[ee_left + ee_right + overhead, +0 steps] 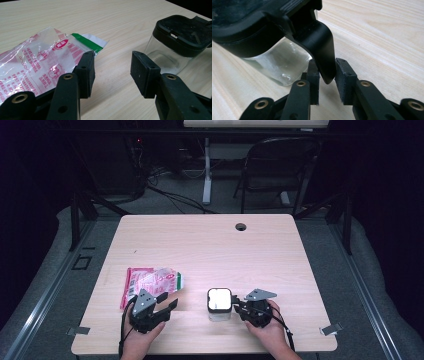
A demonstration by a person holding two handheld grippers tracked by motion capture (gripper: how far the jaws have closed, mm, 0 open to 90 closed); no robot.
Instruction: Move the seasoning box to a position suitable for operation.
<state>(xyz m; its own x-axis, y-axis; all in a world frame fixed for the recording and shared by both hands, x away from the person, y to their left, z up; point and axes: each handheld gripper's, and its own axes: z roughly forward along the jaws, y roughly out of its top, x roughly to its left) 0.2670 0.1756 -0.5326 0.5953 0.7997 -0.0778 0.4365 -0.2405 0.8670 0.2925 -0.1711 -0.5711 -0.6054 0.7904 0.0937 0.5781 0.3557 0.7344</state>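
Near the table's front edge, our right gripper [326,72] pinches the black latch [322,50] of the clear container [219,303]. Our left gripper [112,70] rests spread apart beside the red-printed bag [42,62], gripping nothing.

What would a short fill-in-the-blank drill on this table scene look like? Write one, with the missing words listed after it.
1. The right gripper has its jaws around the black ____ that hangs from the container's lid.
2. The left gripper stands with its jaws ____, with bare table between them.
3. The plastic bag lies flat on the ____ side of the clear container in the high view.
4. The printing on the bag is mostly ____.

Missing words: latch; open; left; red
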